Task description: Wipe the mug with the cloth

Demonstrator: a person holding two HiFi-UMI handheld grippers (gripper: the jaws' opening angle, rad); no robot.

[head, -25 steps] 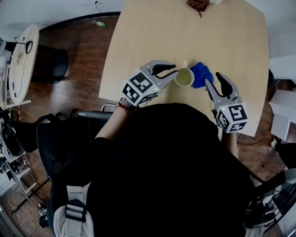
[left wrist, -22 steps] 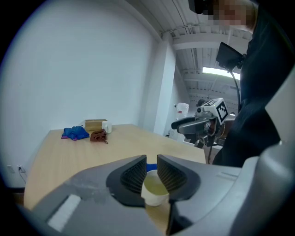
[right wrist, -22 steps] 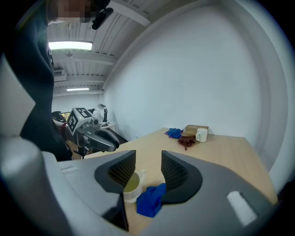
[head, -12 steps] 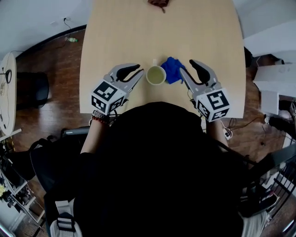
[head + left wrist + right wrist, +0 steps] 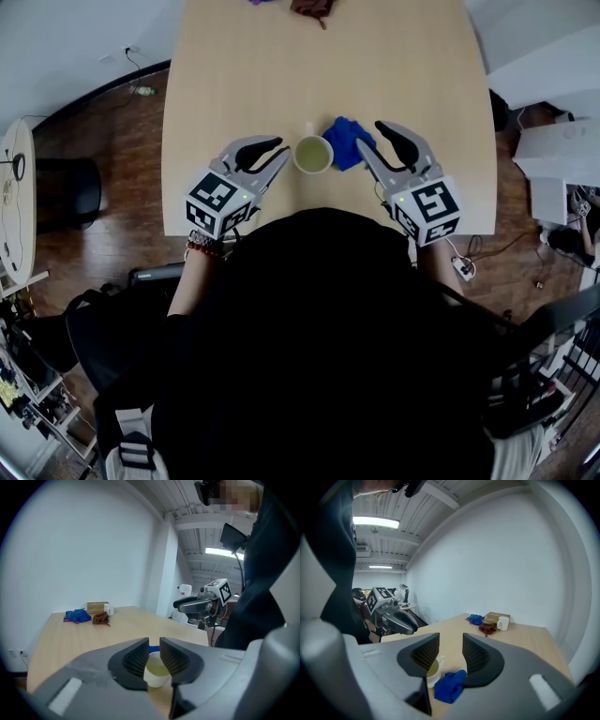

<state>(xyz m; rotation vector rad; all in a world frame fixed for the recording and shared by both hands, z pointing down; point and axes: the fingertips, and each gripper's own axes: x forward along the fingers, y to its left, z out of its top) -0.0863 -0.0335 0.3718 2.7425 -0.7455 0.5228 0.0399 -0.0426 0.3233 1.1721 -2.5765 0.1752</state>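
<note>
We find the mug point(image 5: 313, 154) and the blue cloth point(image 5: 349, 142) side by side near the tabletop's point(image 5: 234, 84) front edge, filling the lane between our tools. The left tool point(image 5: 283, 150) has bare wood up to the mug. The right tool point(image 5: 368, 135), its jaws closing on nothing, meets the cloth first. Beyond them the tabletop runs free until the brown rag point(image 5: 309, 7), box point(image 5: 498, 617) and white cup point(image 5: 503, 623) at the far end.
</note>
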